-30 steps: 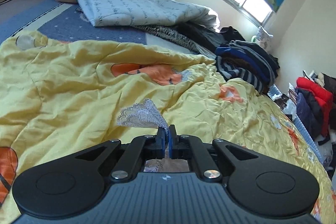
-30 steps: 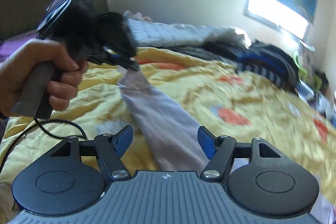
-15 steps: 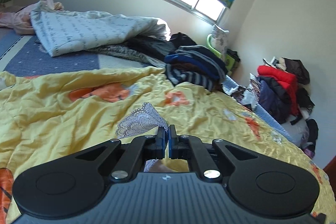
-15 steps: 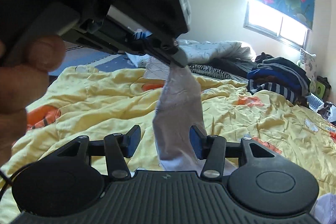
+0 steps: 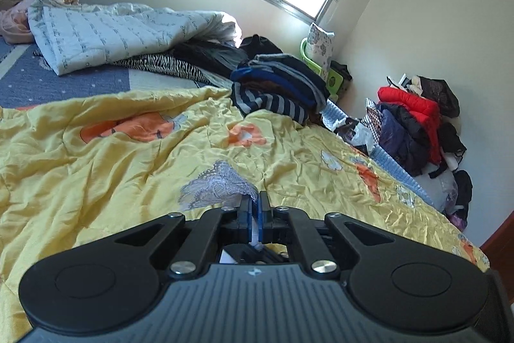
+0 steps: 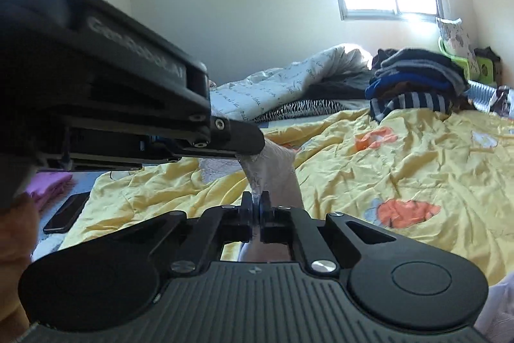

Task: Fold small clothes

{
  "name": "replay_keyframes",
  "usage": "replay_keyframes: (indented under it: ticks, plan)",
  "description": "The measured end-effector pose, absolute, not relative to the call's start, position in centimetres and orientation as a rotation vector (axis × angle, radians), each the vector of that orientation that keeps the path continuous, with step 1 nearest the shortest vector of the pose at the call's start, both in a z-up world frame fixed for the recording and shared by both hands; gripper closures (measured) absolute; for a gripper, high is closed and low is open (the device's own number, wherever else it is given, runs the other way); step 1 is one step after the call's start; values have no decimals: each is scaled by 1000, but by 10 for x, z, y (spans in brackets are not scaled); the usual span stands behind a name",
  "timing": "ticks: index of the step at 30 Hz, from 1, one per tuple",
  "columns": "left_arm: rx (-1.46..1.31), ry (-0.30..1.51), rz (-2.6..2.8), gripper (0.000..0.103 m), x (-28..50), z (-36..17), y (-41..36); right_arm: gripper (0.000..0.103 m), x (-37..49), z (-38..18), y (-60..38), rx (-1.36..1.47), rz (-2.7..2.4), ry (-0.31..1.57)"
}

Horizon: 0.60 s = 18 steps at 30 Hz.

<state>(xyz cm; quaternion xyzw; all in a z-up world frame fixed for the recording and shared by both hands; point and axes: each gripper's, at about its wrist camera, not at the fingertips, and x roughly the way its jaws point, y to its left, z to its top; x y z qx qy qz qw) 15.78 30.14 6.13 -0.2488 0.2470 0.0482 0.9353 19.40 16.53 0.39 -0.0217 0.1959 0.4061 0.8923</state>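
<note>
I have the yellow quilt (image 5: 112, 169) spread across the bed under both grippers, with a white quilted blanket (image 5: 122, 34) bunched at the far left and a folded stack of dark and striped clothes (image 5: 279, 92) at its far edge. No basket or bin shows that I can read as holding anything. Only my left view takes in the heap of red and dark jackets (image 5: 414, 121) by the right wall; only my right view shows a dark phone (image 6: 67, 211) lying near the left and the left gripper's body from the side. The pale lace-edged garment (image 5: 218, 185) hangs above the quilt between my hands. My left gripper (image 5: 256, 208) is clamped on its lace edge; my right gripper (image 6: 256, 208) has just been closing and now pinches the cloth lower down.
</note>
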Motion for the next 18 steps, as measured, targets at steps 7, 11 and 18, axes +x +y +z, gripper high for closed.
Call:
replay_keyframes:
  ticks: [7, 11, 18]
  plan:
    - [-701, 569, 63, 95, 168, 38, 315, 95, 181, 8, 158, -210, 813, 314]
    - [-846, 569, 26, 53, 168, 25, 321, 95, 180, 8, 154, -266, 794, 303]
    - [-983, 548, -33, 26, 165, 15, 312, 95, 184, 12, 140, -262, 777, 315]
